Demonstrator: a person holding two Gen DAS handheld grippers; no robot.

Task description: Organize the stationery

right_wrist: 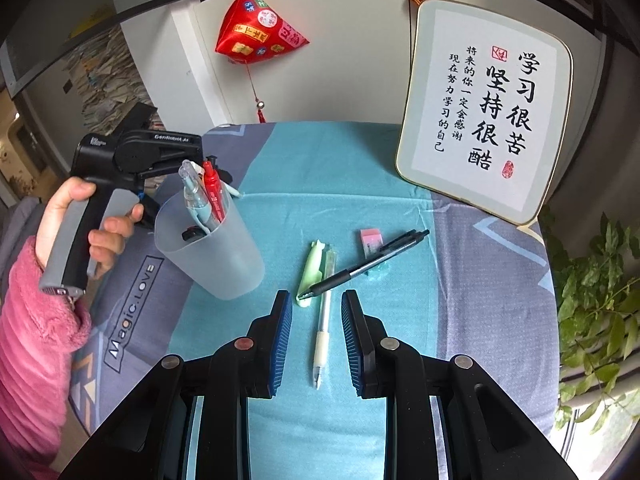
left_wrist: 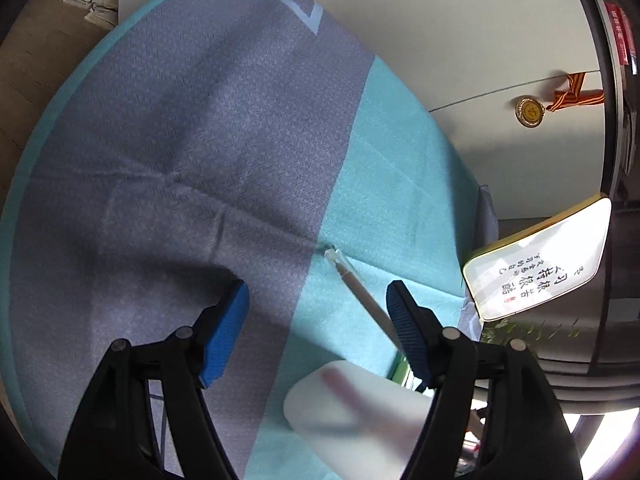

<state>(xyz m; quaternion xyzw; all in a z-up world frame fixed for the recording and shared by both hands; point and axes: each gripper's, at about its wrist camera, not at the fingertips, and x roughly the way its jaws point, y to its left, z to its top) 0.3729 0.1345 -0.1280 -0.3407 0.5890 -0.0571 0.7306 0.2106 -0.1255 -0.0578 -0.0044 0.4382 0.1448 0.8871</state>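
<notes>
In the left wrist view, a grey and teal cloth (left_wrist: pixel 208 128) fills the frame. The left gripper (left_wrist: pixel 318 320) is seen with jaws standing wide, nothing pressed between the blue pads. A pale pen (left_wrist: pixel 360 292) runs from the picture's centre toward five o'clock, passing just beside the right-hand pad; contact cannot be told. The frosted cup (left_wrist: pixel 356 412) lies blurred at six o'clock. A framed calligraphy sign (left_wrist: pixel 536 264) leans at three o'clock.

In the right wrist view, the right gripper (right_wrist: pixel 316 340) is held low over the teal cloth (right_wrist: pixel 320 184), jaws narrowly parted, a white pen (right_wrist: pixel 322 336) lying between them, untouched by either pad. A black pen (right_wrist: pixel 368 264) lies across a green pen-like item (right_wrist: pixel 312 268) at twelve o'clock from the jaws. A pink eraser (right_wrist: pixel 371 240) is noted at one o'clock. The cup (right_wrist: pixel 212 256), with several pens standing inside, sits at ten o'clock. Beyond it, a hand (right_wrist: pixel 92 232) in a pink sleeve (right_wrist: pixel 36 344) grips the other gripper's handle.
</notes>
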